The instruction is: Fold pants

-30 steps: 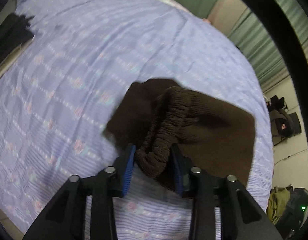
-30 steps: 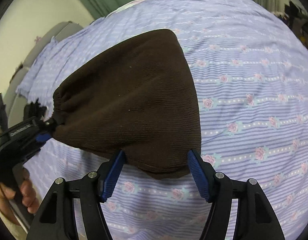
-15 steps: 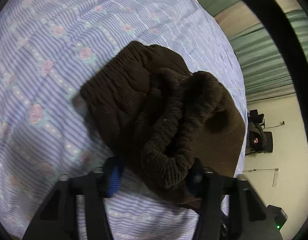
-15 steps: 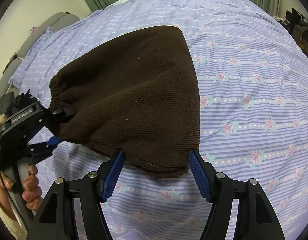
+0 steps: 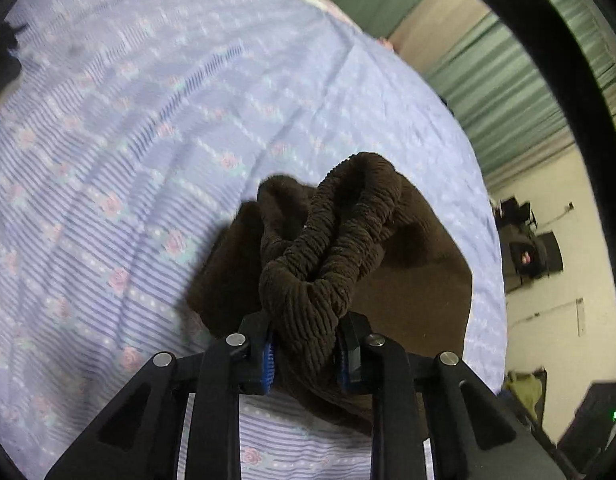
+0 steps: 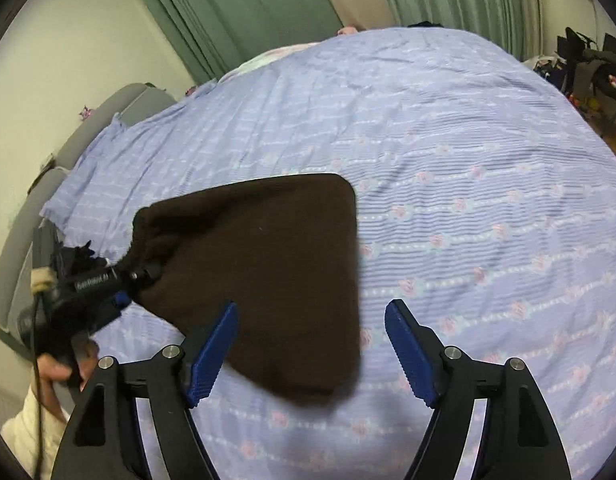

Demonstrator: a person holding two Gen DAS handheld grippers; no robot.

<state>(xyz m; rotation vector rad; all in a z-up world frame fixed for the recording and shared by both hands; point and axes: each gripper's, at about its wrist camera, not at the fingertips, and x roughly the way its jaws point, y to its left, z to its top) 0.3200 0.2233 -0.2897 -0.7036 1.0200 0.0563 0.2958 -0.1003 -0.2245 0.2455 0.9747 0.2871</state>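
Note:
The dark brown knit pants point(image 6: 268, 264) lie folded into a compact wedge on the lilac flowered bedsheet point(image 6: 467, 184). My left gripper point(image 5: 306, 354) is shut on the bunched elastic waistband point(image 5: 331, 248) at one corner. It also shows in the right wrist view point(image 6: 142, 272), at the left corner of the pants. My right gripper point(image 6: 311, 344) is open and empty, hovering above the near edge of the pants with its blue pads point(image 6: 212, 350) apart.
Green curtains point(image 6: 236, 12) hang behind the bed. A grey headboard point(image 6: 24, 216) runs along the left. Dark equipment and bags point(image 6: 587, 64) stand on the floor at the right of the bed. A black item point(image 5: 4, 60) lies at the sheet's far left edge.
My left gripper opened half a second ago and has shut on the waistband again, lifting it. My right gripper has pulled back and up from the pants, staying open.

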